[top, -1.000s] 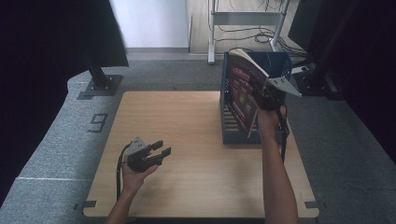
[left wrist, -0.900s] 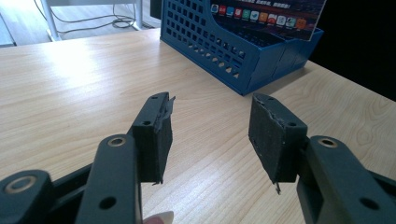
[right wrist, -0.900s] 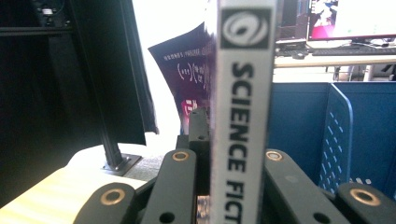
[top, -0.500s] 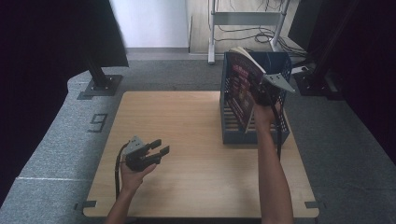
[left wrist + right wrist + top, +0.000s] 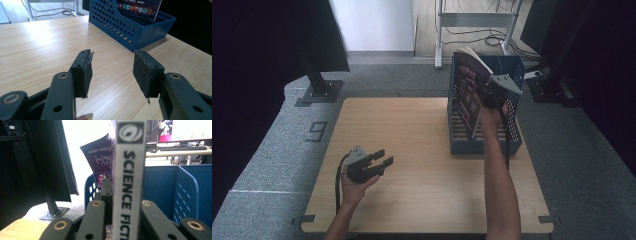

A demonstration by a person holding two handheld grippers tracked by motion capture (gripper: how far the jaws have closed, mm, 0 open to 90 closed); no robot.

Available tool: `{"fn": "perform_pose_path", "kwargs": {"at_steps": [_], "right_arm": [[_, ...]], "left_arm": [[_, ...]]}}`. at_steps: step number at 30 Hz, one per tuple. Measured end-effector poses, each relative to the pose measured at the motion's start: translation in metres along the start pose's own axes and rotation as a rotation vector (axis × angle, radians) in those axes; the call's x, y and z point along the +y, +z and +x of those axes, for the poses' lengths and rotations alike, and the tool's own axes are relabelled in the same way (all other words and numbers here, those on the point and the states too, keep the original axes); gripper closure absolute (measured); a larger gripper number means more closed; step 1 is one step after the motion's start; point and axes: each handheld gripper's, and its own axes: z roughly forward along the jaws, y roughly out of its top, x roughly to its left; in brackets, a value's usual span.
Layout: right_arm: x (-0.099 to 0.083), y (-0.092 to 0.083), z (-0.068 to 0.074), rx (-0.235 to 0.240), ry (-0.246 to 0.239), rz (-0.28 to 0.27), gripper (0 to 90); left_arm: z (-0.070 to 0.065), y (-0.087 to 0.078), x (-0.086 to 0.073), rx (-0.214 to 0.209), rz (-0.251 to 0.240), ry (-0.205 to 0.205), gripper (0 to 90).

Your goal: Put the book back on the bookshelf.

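Observation:
A dark-covered book (image 5: 468,85) with a white spine reading "SCIENCE FICTION" (image 5: 128,182) hangs tilted over the blue perforated file rack (image 5: 484,146) at the table's right back. My right gripper (image 5: 487,95) is shut on the book at its spine, and the spine stands between the jaws of the right gripper (image 5: 125,195). The left gripper (image 5: 381,161) rests low near the front left of the table, far from the rack. In its own view the left gripper (image 5: 115,72) stands open with bare wood between the pads, and beyond it are the rack (image 5: 130,30) and the book's lower edge (image 5: 140,7).
The wooden table (image 5: 412,130) sits on grey carpet with a "9" mark (image 5: 317,131) to its left. A black stand's base (image 5: 318,91) is at the back left, and a metal shelf frame (image 5: 439,35) is behind. A monitor (image 5: 185,130) shows past the rack.
My right hand has carried the book a little to the left and slightly lower over the rack. The left gripper has stayed where it was.

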Motion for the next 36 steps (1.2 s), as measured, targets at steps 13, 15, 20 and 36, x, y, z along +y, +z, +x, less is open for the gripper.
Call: {"fn": "perform_pose_path", "kwargs": {"at_steps": [13,15,20,36], "right_arm": [[-0.024,0.027,0.009,-0.017,-0.015,0.028,81.9],[-0.028,0.030,0.011,-0.018,-0.017,0.036,81.9],[-0.038,0.028,0.019,-0.048,-0.035,-0.006,81.9],[-0.058,0.028,0.016,-0.014,-0.008,0.045,81.5]], "left_arm": [[0.003,-0.001,-0.001,0.004,0.001,-0.006,49.2],[0.003,-0.001,-0.001,0.005,0.002,-0.006,49.1],[0.004,-0.002,-0.001,0.002,-0.001,-0.008,49.1],[0.002,0.002,-0.003,0.003,0.012,-0.003,49.1]]}}
